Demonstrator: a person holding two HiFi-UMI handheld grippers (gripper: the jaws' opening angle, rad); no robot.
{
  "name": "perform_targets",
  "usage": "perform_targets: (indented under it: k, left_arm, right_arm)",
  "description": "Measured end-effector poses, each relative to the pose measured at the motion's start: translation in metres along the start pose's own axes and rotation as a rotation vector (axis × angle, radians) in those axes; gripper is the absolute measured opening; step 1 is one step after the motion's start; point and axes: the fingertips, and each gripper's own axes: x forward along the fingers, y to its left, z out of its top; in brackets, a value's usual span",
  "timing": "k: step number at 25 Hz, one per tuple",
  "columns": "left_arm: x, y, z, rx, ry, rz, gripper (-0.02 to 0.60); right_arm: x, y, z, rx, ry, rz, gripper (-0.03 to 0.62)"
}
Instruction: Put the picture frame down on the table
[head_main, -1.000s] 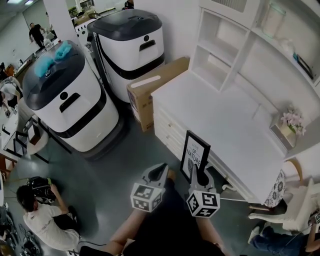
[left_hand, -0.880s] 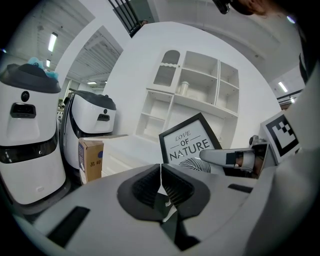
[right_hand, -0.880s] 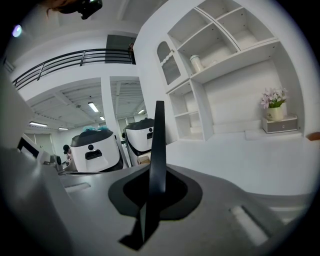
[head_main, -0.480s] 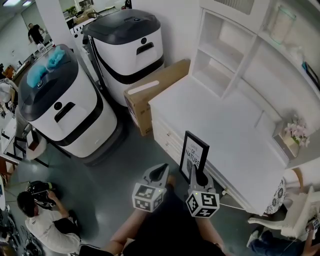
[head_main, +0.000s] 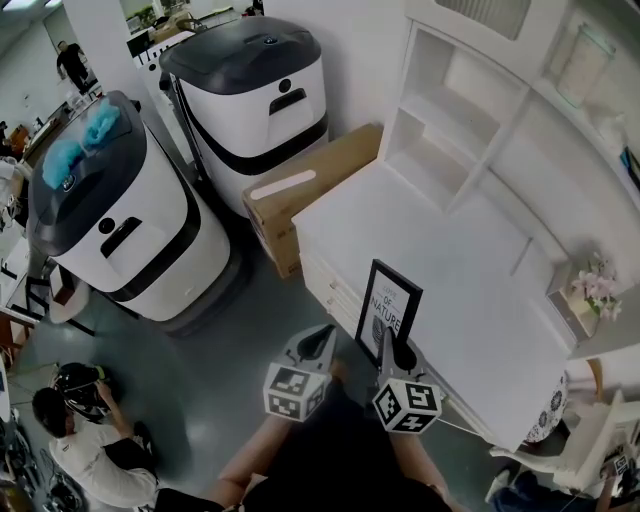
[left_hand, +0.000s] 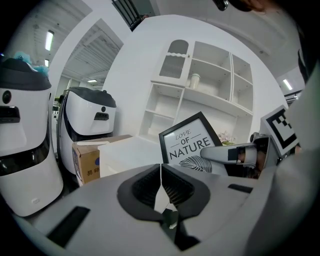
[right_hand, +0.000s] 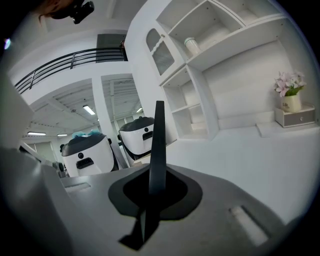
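A black picture frame (head_main: 389, 300) with a white print reading "LOVE OF NATURE" stands upright in the air, over the front edge of the white table (head_main: 470, 280). My right gripper (head_main: 385, 342) is shut on its lower edge; in the right gripper view the frame (right_hand: 158, 150) shows edge-on between the jaws. My left gripper (head_main: 321, 343) hangs beside it to the left, shut with nothing in it. From the left gripper view (left_hand: 161, 172) the frame (left_hand: 192, 142) sits to the right with the right gripper's fingers (left_hand: 227, 153) across its bottom.
A white shelf unit (head_main: 480, 90) rises behind the table, and a small flower pot (head_main: 590, 290) stands at its right. A cardboard box (head_main: 300, 190) leans at the table's left end beside two large white-and-black machines (head_main: 255, 90). A person (head_main: 85, 440) crouches on the floor at lower left.
Both grippers and the frame have moved forward toward the table; the table, box and machines have slid left and nearer in the head view. The grip is unchanged.
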Motion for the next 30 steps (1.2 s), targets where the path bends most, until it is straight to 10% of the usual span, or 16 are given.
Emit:
perform_targets:
  k: [30]
  left_arm:
    - [0.109,0.051,0.046,0.005,-0.016,0.025,0.015]
  right_arm:
    - [0.114,-0.045,0.061,0.081,-0.034,0.029,0.015]
